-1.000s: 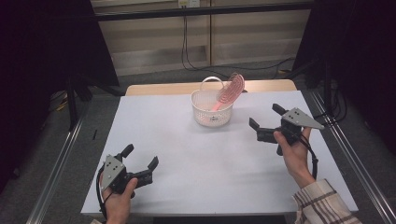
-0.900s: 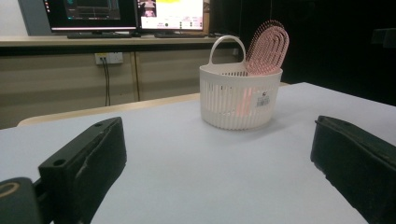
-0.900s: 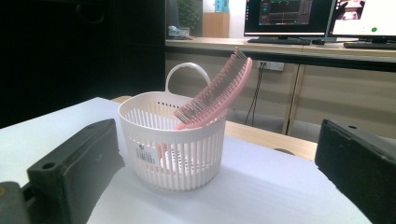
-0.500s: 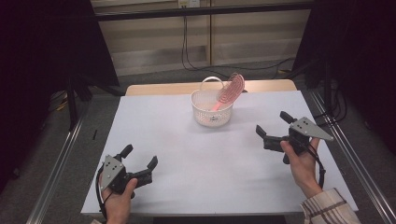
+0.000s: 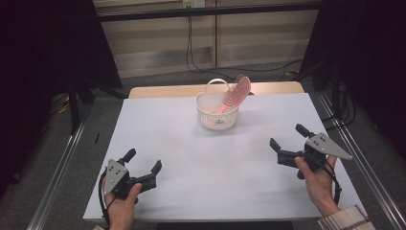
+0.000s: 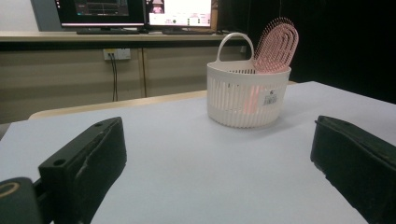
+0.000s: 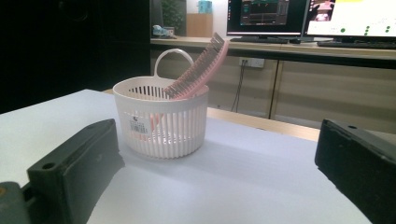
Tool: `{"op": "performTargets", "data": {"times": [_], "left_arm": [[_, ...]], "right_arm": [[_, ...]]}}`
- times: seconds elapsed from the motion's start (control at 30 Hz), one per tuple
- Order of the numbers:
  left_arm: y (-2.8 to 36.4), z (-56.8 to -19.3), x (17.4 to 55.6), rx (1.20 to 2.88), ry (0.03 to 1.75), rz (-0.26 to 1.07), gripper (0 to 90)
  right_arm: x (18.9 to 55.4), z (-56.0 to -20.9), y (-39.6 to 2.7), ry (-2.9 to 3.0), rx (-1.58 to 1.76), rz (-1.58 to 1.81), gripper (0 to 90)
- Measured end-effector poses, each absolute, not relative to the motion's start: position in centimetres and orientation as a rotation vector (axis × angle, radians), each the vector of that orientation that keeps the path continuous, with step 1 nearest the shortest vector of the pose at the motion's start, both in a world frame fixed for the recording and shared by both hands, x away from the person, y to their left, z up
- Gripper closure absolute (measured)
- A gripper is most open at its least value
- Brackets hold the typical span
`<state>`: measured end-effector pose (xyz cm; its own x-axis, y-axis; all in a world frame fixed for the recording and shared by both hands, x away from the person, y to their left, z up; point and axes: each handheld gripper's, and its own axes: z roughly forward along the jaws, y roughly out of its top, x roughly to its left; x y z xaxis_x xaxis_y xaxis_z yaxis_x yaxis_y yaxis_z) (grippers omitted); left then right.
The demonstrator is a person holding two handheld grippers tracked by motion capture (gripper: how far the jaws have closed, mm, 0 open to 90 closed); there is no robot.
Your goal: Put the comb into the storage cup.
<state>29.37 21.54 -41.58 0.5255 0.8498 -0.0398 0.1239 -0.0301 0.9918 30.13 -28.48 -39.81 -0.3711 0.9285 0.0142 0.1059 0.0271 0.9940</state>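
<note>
My left gripper spread at seven o'clock, my right gripper spread at four, pink plastic hairbrush leaning in white slatted plastic basket at twelve on the white counter

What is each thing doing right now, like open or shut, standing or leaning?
left gripper: open, holding nothing, low over the table's near left.
right gripper: open, holding nothing, over the table's right side.
basket: upright on the table, handle raised.
hairbrush: in the basket, handle down, head leaning out over the rim.
table: white top, bearing the basket.
</note>
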Motion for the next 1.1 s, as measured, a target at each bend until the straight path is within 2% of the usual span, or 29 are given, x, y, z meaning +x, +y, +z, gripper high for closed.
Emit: {"op": "performTargets", "data": {"times": [0.83,1.1], "left_arm": [[21.8,-41.6,29.1,1.518,0.878,0.735,3.5],[21.9,-41.6,29.3,1.506,0.878,0.726,3.5]], "right_arm": [[25.9,-41.8,-29.6,1.56,1.11,1.358,0.0],[26.1,-42.3,-29.8,1.533,1.134,1.379,0.0]]}}
